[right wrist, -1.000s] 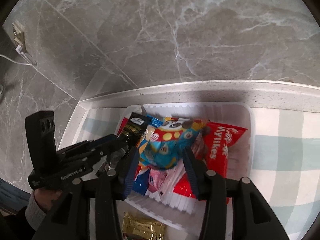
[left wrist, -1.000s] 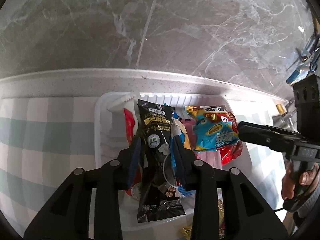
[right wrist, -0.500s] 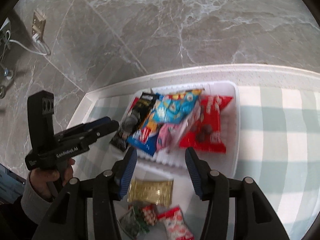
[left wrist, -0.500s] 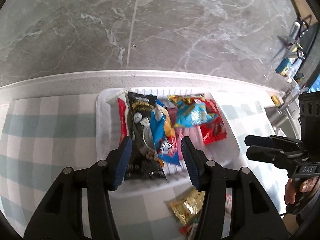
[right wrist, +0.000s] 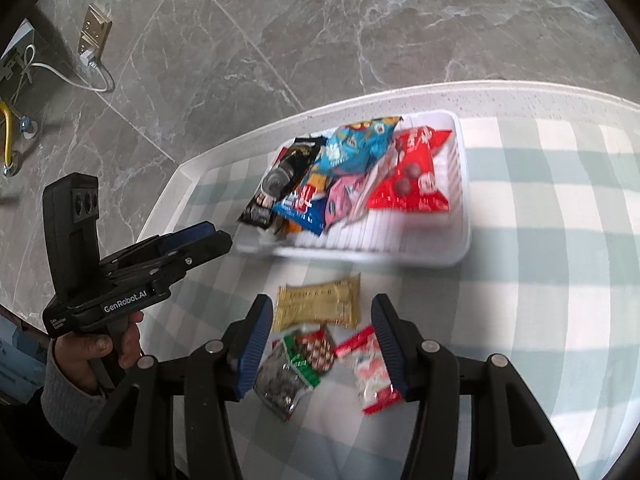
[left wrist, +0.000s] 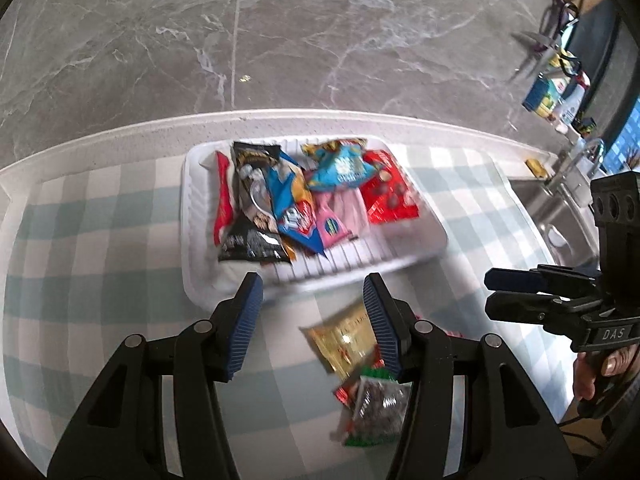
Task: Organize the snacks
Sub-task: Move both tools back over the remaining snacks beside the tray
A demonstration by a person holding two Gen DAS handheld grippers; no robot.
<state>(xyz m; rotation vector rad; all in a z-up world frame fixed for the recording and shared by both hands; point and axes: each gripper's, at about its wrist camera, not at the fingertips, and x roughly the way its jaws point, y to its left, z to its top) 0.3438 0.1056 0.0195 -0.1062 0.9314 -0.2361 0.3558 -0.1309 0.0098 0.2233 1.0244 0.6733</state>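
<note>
A: Item one, the white tray (left wrist: 192, 220). We find it on the checked cloth (left wrist: 92, 240) that covers the table, near the far edge by the grey marble wall (left wrist: 320, 40).

B: Contents, left to right in the left wrist view: a thin red packet (left wrist: 222, 200), a black packet (left wrist: 252, 208), a blue packet (left wrist: 292, 204), a pink packet (left wrist: 338, 216), a light blue bag (left wrist: 340, 164) lying on top, and a red bag (left wrist: 390, 196) at the right end. All lie inside the tray, overlapping.

A: Item two, loose snacks on the cloth, nearer to us than the tray. We count a gold packet (right wrist: 316, 304), a red and green packet (right wrist: 296, 368) just below it, and a red and white packet (right wrist: 370, 368) beside that one.

B: Item three, the left tongs (left wrist: 316, 322). We log them as apart, with nothing between the blue pads; they have just been opening. They hang above the cloth in front of the tray's near rim.

A: Item four, the right tongs (right wrist: 324, 344). Also apart and just opened wider. The loose packets show between the pads in the picture, but the pads press on none of them.

B: Sundry: a hand (right wrist: 100, 348) with a grey cuff grips the left tool's handle. A steel sink (left wrist: 560, 216) lies at the right end of the table.
</note>
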